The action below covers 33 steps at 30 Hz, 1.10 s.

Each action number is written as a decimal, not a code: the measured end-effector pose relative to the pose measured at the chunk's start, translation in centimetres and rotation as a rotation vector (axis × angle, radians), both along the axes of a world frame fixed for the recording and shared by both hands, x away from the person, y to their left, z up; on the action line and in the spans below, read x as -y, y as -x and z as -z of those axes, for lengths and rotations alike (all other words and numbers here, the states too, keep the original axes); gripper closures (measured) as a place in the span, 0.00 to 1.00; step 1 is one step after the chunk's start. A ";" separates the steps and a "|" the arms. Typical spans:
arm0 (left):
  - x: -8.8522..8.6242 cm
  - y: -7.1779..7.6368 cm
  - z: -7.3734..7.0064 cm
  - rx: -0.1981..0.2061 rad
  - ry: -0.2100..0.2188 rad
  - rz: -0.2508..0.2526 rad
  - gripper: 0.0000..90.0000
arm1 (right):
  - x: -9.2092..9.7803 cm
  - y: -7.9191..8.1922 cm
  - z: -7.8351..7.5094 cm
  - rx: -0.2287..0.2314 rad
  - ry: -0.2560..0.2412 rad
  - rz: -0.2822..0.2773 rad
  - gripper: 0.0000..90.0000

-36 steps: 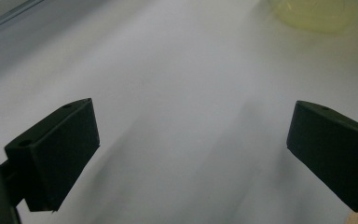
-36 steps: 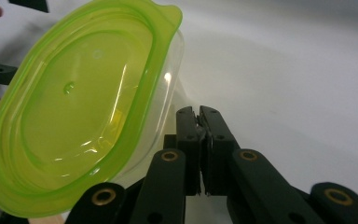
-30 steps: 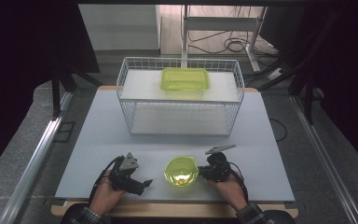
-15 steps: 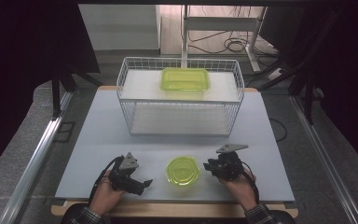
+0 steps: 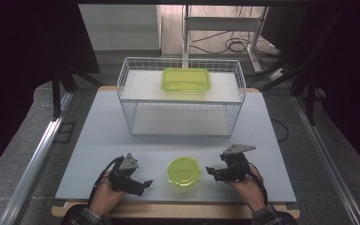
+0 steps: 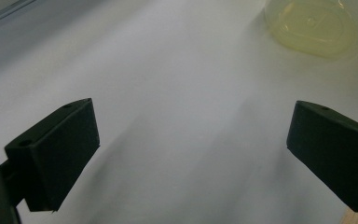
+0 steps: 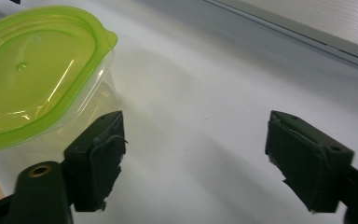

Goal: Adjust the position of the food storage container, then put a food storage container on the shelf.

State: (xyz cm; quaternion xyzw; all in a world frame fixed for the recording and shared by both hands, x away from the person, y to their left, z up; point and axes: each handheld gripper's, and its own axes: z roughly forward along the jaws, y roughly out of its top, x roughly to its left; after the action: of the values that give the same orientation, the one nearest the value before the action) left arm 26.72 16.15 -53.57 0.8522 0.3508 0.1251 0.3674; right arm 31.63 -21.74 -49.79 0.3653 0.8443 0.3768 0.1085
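Note:
A round clear container with a yellow-green lid (image 5: 184, 171) rests on the white table near its front edge, between my two hands. The right gripper (image 5: 214, 172) sits just right of it, open and empty; in the right gripper view the container (image 7: 37, 84) lies at the upper left, beside and beyond the left jaw, not between the jaws. The left gripper (image 5: 143, 184) is open to the left of the container, with bare table between its jaws. Far off at the upper right of the left gripper view is the container (image 6: 314, 28).
A white wire basket (image 5: 182, 126) stands at the back middle of the table. A rectangular yellow-green lidded container (image 5: 186, 79) lies in its far part. The wooden table edge (image 5: 178, 211) runs just behind my hands.
The right gripper has let go of the round container and drawn away to the right. The container stays where it was set. The left gripper has barely moved.

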 end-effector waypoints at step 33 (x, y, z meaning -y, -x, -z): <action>0.2 -0.1 0.2 -0.001 -0.011 0.007 0.02 | -1.9 0.9 -2.4 -0.018 -0.099 -0.051 0.02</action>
State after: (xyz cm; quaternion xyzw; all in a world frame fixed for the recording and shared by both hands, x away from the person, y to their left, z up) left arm 26.78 15.97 -53.73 0.8556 0.3471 0.1255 0.3630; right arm 30.75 -19.83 -47.42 0.3520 0.8345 0.4176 0.0727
